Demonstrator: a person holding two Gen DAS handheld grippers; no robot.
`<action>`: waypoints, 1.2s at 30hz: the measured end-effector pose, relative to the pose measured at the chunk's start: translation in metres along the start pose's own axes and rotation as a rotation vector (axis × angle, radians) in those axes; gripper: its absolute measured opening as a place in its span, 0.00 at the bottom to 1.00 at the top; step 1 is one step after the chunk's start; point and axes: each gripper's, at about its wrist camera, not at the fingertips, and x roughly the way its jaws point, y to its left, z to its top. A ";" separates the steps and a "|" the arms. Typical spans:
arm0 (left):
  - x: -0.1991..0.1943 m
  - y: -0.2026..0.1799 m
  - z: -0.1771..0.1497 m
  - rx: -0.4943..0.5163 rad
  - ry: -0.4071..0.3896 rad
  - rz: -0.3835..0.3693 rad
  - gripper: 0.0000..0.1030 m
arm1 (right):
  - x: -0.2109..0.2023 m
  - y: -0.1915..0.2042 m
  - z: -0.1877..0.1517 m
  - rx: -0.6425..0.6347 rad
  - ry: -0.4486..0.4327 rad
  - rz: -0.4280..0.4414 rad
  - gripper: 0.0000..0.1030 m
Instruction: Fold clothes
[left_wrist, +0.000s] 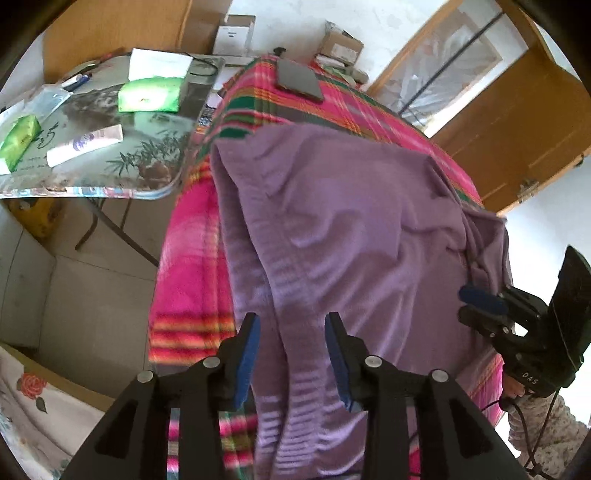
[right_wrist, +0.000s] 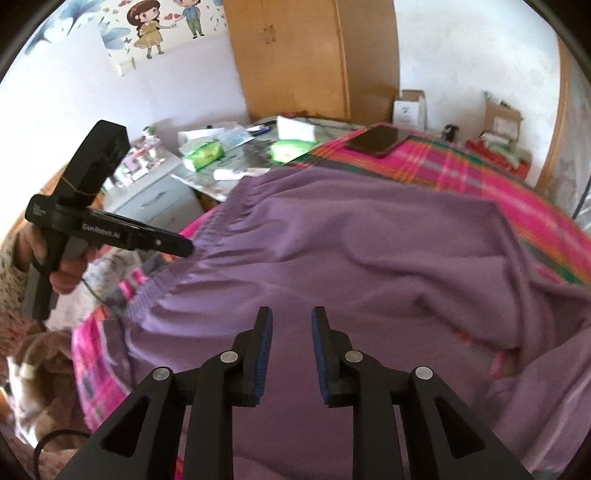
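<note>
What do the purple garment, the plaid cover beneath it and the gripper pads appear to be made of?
Purple garment: soft matte knit or fleece, likely; it drapes in rounded folds and has a ribbed, gathered band.
Plaid cover: fuzzy woven blanket, probably; pink plaid with a napped look.
Left gripper pads: blue, matte, seemingly rubber or foam on black, probably plastic, fingers.

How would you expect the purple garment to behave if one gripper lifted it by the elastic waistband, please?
The purple garment would probably hang limp: it already lies in soft wrinkles. Its gathered waistband may stretch. The fleecy-looking fabric seems unlikely to slip.
</note>
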 end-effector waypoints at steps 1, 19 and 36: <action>0.000 -0.002 -0.003 0.006 0.011 -0.004 0.36 | 0.001 0.003 -0.002 -0.001 0.002 0.009 0.22; 0.005 0.008 -0.017 -0.154 -0.001 -0.109 0.22 | 0.002 0.029 -0.028 0.061 0.008 0.070 0.22; 0.006 0.017 -0.025 -0.204 -0.013 -0.202 0.20 | 0.013 0.035 -0.033 0.097 0.027 0.099 0.22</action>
